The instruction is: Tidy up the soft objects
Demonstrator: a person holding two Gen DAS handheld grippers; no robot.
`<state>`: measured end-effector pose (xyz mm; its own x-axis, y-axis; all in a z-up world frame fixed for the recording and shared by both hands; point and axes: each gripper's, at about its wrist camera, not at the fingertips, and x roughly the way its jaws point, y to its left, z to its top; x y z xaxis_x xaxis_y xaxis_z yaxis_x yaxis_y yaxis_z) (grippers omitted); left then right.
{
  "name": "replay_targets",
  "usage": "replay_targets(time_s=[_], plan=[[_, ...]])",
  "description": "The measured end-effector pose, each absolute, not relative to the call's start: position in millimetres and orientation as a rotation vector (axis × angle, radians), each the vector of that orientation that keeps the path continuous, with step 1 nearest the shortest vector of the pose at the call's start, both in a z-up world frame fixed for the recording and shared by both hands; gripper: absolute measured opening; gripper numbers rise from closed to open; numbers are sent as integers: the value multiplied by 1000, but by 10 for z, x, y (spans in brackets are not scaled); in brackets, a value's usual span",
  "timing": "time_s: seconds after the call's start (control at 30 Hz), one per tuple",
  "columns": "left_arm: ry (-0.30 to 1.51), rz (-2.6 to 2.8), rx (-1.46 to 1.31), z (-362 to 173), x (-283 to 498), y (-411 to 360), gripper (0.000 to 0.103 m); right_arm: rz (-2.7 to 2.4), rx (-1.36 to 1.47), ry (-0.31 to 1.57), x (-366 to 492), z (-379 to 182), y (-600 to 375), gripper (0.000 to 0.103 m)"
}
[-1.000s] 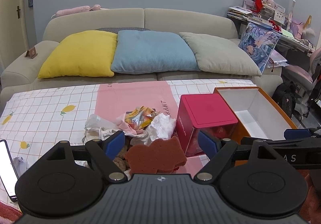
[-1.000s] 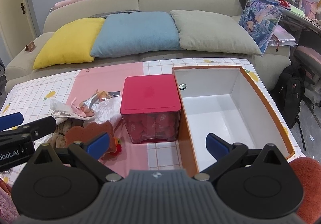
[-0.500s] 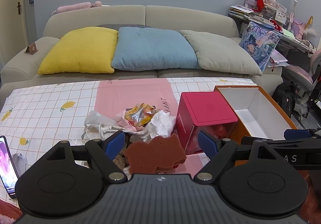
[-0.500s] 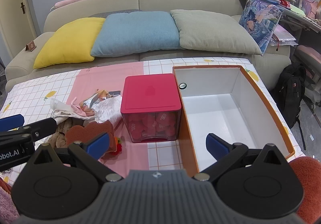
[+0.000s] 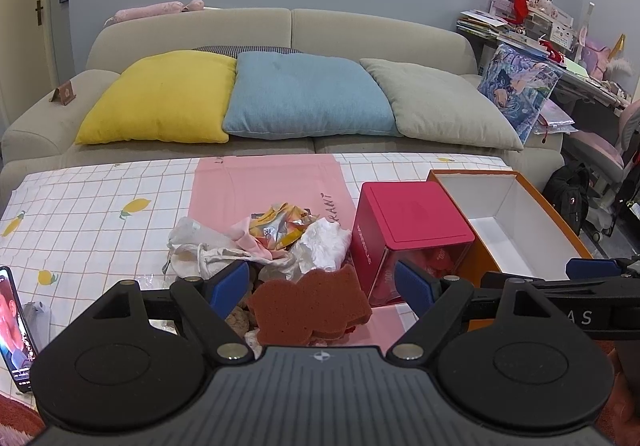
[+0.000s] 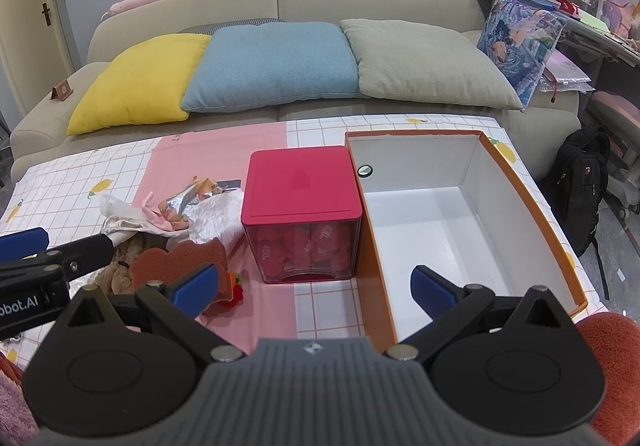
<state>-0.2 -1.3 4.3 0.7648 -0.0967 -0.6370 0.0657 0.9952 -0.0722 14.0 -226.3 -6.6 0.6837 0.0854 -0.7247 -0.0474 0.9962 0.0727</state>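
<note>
- The left gripper (image 5: 322,283) hangs near the table edge, its blue tips wide apart and holding nothing.
- A brown sponge (image 5: 310,304) lies between those tips, at the near side of a pile of soft things (image 5: 264,240).
- A pink box (image 6: 302,214) stands right of the pile.
- An orange box (image 6: 370,258) touches its right side.
- The right gripper (image 6: 316,284) is spread wide too.

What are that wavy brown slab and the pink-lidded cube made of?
The brown slab looks like sponge foam: matte, porous, scalloped edges. The cube seems hard plastic: an opaque, smooth pink lid over see-through walls showing red pieces inside. Both guesses rest on looks alone.
</note>
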Motion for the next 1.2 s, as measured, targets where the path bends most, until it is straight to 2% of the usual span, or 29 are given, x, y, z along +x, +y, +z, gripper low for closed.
replay_targets(time_s=[0.97, 1.2], plan=[[709, -82, -70, 25, -20, 38, 97, 86, 29, 838, 162, -68, -2222, 100], [807, -122, -112, -118, 31, 175, 93, 172, 13, 870, 219, -141, -2158, 100]])
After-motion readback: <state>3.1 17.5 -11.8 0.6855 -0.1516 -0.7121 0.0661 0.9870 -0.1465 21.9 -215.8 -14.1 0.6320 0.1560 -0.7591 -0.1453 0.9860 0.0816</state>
